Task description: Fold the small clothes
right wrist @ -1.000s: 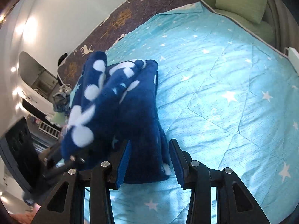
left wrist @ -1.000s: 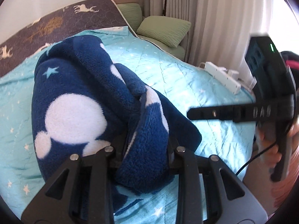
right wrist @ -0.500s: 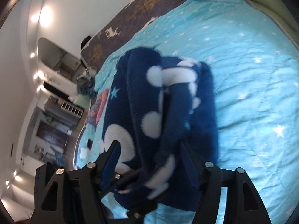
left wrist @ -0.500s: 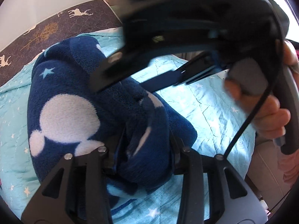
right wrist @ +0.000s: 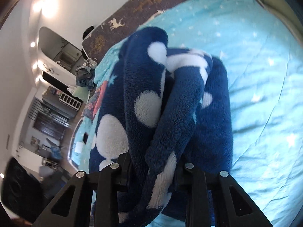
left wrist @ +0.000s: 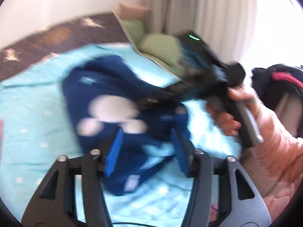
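A navy fleece garment with white mouse-head spots point(left wrist: 106, 98) lies bunched on the turquoise star bedspread point(left wrist: 28, 124). My left gripper point(left wrist: 146, 151) is open, its blue pads point(left wrist: 113, 149) apart above the garment's near edge, holding nothing; this view is blurred. My right gripper point(right wrist: 153, 162) is shut on thick folds of the same garment point(right wrist: 170, 104), which fill the space between its fingers. The right gripper point(left wrist: 200, 79) also shows in the left wrist view, reaching in from the right onto the garment.
Green pillows point(left wrist: 157, 45) and a dark deer-print blanket point(right wrist: 144, 5) lie at the far side of the bed. Curtains point(left wrist: 208, 9) hang behind. A colourful cloth point(right wrist: 94, 104) lies left of the garment. Shelves and furniture point(right wrist: 56, 94) stand beyond the bed's left edge.
My left gripper let go of the garment, opened and drew back. My right gripper moved in over the garment and closed on its folds.
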`<state>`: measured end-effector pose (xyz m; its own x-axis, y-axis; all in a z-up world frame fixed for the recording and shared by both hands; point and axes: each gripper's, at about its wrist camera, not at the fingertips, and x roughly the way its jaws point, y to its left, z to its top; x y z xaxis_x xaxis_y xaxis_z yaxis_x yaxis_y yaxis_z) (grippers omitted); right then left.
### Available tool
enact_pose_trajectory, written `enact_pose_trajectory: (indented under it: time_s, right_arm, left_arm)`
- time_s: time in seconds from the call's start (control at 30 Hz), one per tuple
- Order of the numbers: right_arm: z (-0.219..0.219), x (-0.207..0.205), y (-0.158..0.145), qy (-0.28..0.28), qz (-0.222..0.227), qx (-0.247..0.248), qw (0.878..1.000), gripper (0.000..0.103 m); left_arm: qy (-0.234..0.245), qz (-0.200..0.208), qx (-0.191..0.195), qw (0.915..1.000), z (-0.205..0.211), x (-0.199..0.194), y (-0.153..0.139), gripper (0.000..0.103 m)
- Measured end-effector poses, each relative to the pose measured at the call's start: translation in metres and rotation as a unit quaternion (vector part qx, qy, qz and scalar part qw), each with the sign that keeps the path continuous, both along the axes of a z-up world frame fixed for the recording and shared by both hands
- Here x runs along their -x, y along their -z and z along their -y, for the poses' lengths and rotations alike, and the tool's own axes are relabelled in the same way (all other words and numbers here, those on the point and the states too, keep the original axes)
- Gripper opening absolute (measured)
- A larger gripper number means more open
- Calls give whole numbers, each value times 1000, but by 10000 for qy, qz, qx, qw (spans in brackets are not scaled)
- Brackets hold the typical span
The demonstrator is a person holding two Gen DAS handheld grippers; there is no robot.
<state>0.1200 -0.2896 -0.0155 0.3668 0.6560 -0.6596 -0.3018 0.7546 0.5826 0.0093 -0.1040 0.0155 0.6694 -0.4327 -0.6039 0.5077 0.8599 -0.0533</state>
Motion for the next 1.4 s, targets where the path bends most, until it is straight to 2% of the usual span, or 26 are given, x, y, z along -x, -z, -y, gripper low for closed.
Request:
enact_pose_trajectory:
  time_s: [0.07,0.17,0.23,0.3,0.33,0.37,0.43,0.47,0.5,0.53,0.57,0.63,0.7,0.77,0.8,0.83,0.9,0.97,1.0,1.03,1.1,1.2,1.27,1.4]
  right_arm:
    - [-1,11,-17,-21,413,142,9990,28]
    - [-5,31,-34,-70,1027,682,9923,29]
    - [0,27,-19,-33,863,832,9928,30]
    - [14,15,17,127,333,792,9962,31]
    - [26,10,39,288,71,554,9980,31]
    - [35,9,49,381,-4,271,9989,35]
    - [52,10,61,593,-209,-256,9977,40]
    - [56,12,62,652,-291,-293,9970,45]
    - [58,14,60,720,-328,-218,9966,52]
    - [61,19,54,875,-289,115,9957,58]
    - [61,23,48,958,-197,289,9948,60]
    - [60,38,23,1092,165,674,9916,54]
    - [58,60,1,1124,607,905,9877,32]
    - [45,81,-21,936,1075,799,9866,17]
    - [37,92,-28,697,1238,656,9877,16]
    - [25,102,-31,397,1340,545,9887,15]
    - [13,106,-20,150,1228,728,9896,15]
    - [6,96,17,360,865,1516,9840,11]
    - [7,90,37,534,722,1816,9793,10]
    - [11,83,61,682,609,1610,9827,9]
    - [21,85,68,959,501,1101,9880,9]
    - [17,86,50,864,522,1346,9858,12]
    - [21,84,25,792,604,1203,9877,12]
    - [29,72,-27,1022,1423,1439,9740,17]
  left_arm:
    - [-393,102,16,9992,-18,-9,-5,61]
    - [-788,-87,318,9963,-35,-29,-4,61]
    - [-873,-122,425,9952,-34,-43,2,61]
    - [-837,-246,415,9953,-26,-52,14,61]
    - [-806,-346,383,9954,-20,-57,22,61]
    - [-743,-444,302,9958,-14,-59,30,61]
    - [-709,-535,123,9960,-1,-61,49,63]
    - [-795,-570,98,9952,1,-61,54,64]
    - [-835,-596,148,9946,1,-60,56,64]
    - [-841,-587,184,9946,2,-57,55,64]
    - [-824,-578,172,9948,3,-56,54,64]
    - [-834,-569,117,9948,5,-54,53,64]
    - [-858,-629,202,9941,1,-54,54,64]
    - [-873,-643,233,9938,1,-56,57,64]
    - [-873,-625,211,9940,2,-56,58,64]
    - [-873,-599,179,9942,4,-57,57,64]
    - [-874,-581,157,9944,5,-60,58,65]
    - [-886,-589,188,9941,3,-60,59,66]
    - [-859,-650,239,9939,2,-61,61,71]
    - [-773,-764,286,9937,1,-62,63,75]
    - [-810,-708,242,9939,3,-60,64,75]
    - [-882,-670,190,9937,4,-59,57,74]
    - [-843,-734,323,9932,-2,-59,46,70]
    - [-749,-407,485,9952,-8,-63,15,69]
